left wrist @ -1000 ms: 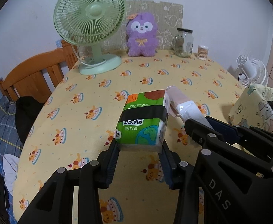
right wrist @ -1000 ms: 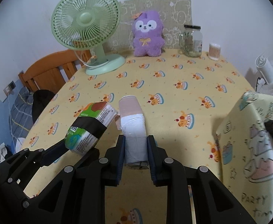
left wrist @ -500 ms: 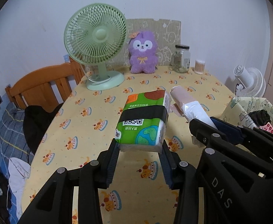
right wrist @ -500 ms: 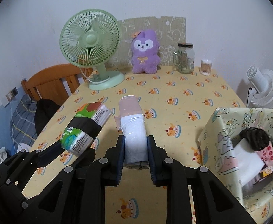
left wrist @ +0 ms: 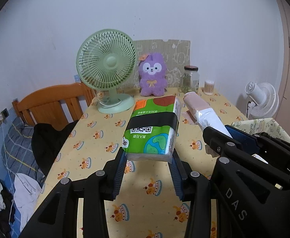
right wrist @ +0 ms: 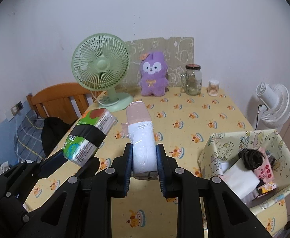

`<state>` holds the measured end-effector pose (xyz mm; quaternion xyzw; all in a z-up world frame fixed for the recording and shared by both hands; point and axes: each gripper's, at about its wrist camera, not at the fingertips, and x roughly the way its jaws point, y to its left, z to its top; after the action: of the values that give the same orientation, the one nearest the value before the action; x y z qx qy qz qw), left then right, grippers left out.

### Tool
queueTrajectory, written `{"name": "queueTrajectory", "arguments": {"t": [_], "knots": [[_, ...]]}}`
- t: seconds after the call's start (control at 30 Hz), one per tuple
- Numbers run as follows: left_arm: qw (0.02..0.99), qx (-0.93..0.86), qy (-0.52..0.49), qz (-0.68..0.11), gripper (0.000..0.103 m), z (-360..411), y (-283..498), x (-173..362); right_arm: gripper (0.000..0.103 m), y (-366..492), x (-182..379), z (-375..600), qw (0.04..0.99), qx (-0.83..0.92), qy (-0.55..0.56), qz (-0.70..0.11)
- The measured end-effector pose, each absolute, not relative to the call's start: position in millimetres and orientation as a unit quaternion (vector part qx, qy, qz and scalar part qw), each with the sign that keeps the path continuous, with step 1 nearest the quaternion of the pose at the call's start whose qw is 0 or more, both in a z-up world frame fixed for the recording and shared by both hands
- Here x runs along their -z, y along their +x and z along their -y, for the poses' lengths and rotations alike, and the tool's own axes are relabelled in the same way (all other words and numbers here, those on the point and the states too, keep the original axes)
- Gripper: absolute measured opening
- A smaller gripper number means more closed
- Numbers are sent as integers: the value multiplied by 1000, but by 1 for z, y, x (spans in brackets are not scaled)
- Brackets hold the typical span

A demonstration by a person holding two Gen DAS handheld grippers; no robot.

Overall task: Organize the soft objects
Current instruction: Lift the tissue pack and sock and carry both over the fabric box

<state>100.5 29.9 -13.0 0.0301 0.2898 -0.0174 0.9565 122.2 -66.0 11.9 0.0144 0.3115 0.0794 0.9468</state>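
The left gripper (left wrist: 148, 158) clamps a green tissue pack (left wrist: 152, 127) between its blue-padded fingers (left wrist: 118, 168), holding it clear above the table (left wrist: 97, 138) at the centre of the left wrist view. The pack has a black band across its middle and a QR code on its upper face. In the right wrist view the same pack appears at the centre left, tilted, with its far end raised.

The right gripper (right wrist: 144, 164) is closed on a white and pink plastic-wrapped roll (right wrist: 142, 136), pads pressing its white near end while the pink end points toward the far side of the table. Roll and pack are held side by side, close but apart.

At the lower right of the right wrist view stands a fabric storage box (right wrist: 277, 138) with a cartoon print, holding a coiled black cable (right wrist: 251, 157), a white packet (right wrist: 239, 180) and a pink packet (right wrist: 265, 170).

Along the far edge of the table, in the upper middle, stand a green desk fan (right wrist: 100, 67), a purple plush toy (right wrist: 154, 74), a glass jar (right wrist: 193, 80) and a cotton swab container (right wrist: 213, 87). A white fan (right wrist: 273, 101) stands at the right edge, beyond the table, and a wooden headboard (right wrist: 59, 97) at the left.
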Motion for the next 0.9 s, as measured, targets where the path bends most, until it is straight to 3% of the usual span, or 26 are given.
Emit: {"name": "queueTrajectory", "arguments": {"t": [0.9], "knots": [[969, 28, 23, -245, 43, 19, 82, -13, 26, 96, -48, 112, 961, -67, 8, -267]]}}
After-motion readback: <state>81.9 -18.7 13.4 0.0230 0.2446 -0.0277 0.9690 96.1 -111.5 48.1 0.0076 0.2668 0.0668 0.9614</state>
